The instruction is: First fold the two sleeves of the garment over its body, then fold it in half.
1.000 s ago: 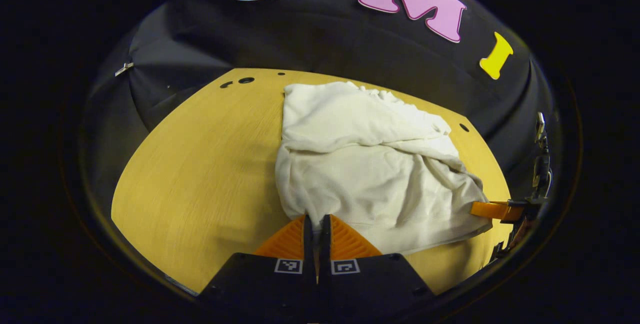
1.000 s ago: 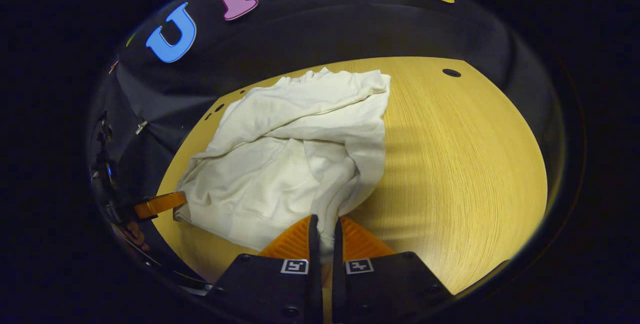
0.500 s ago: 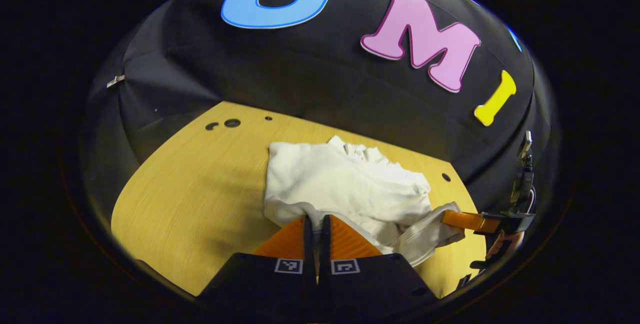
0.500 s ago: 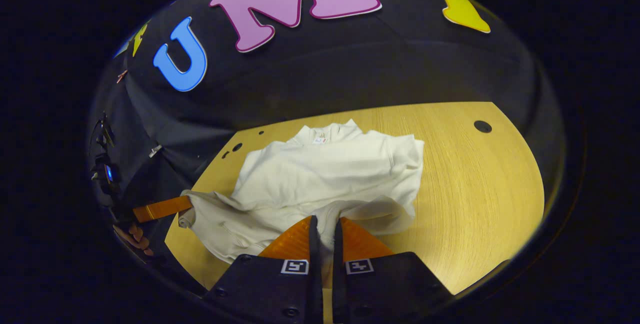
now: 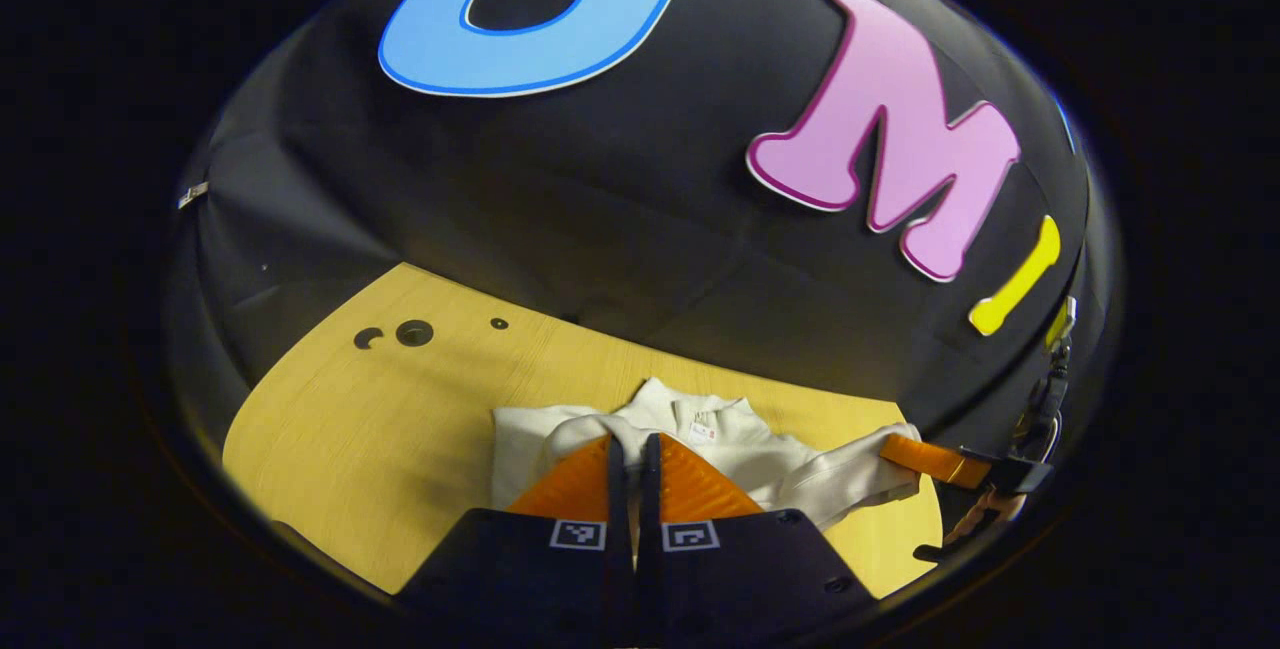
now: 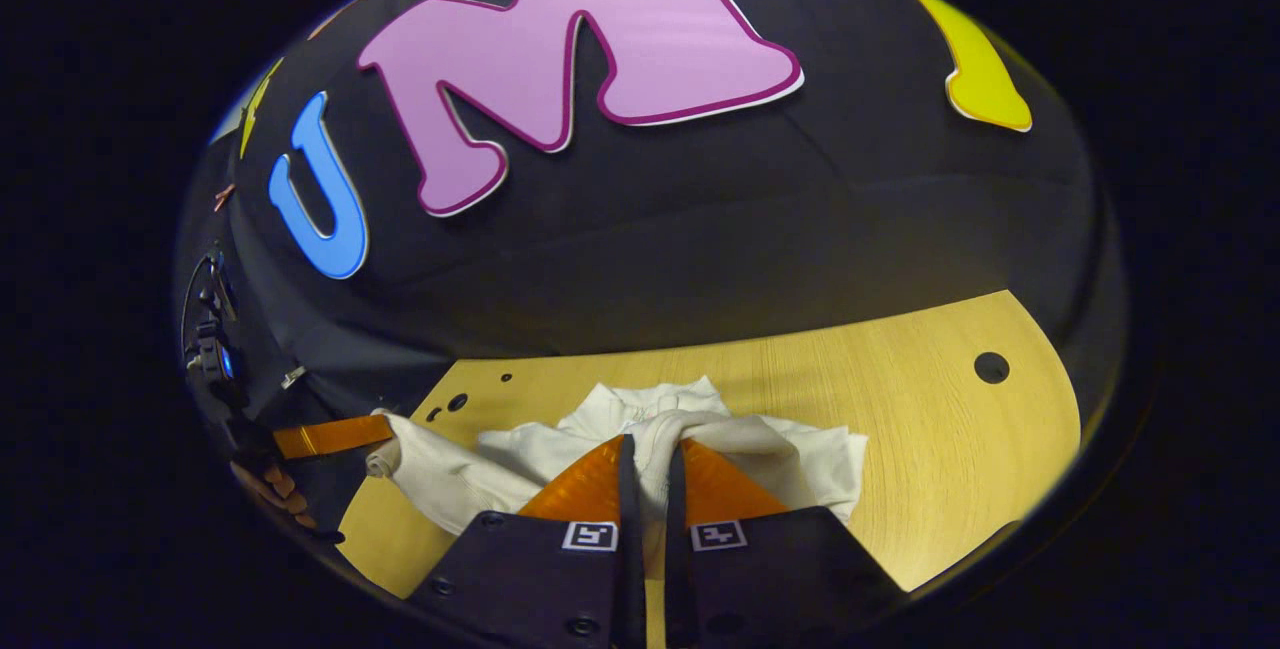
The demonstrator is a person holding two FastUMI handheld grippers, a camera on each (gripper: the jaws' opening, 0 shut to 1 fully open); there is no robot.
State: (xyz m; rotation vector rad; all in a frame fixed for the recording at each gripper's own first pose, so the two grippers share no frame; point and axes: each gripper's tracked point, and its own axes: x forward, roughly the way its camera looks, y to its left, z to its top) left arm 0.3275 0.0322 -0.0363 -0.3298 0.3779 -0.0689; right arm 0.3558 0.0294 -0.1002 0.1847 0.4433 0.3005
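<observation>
A white long-sleeved garment [image 5: 745, 449] lies bunched on the yellow wooden table [image 5: 330, 429], its collar [image 5: 690, 414] facing the booth wall. My left gripper [image 5: 632, 444] is shut on a fold of its cloth, held just short of the collar. In the left gripper view, the right gripper [image 5: 890, 446] pinches the cloth's far right corner. In the right gripper view, the right gripper [image 6: 648, 444] is shut on a ridge of the garment [image 6: 470, 464] right in front of the collar [image 6: 650, 397]. The left gripper [image 6: 380, 427] holds the cloth's left end there.
The black cloth wall rises close behind the table's far edge. Small holes [image 5: 413, 333] mark the tabletop at the far left, and a single hole [image 6: 991, 366] at the far right. Bare wood [image 6: 930, 449] lies to the right of the garment. A hand [image 5: 985, 511] grips the right tool.
Both grippers, still shut on the garment's near edge, have carried it forward over the body to the collar. The wall has come much closer in both views.
</observation>
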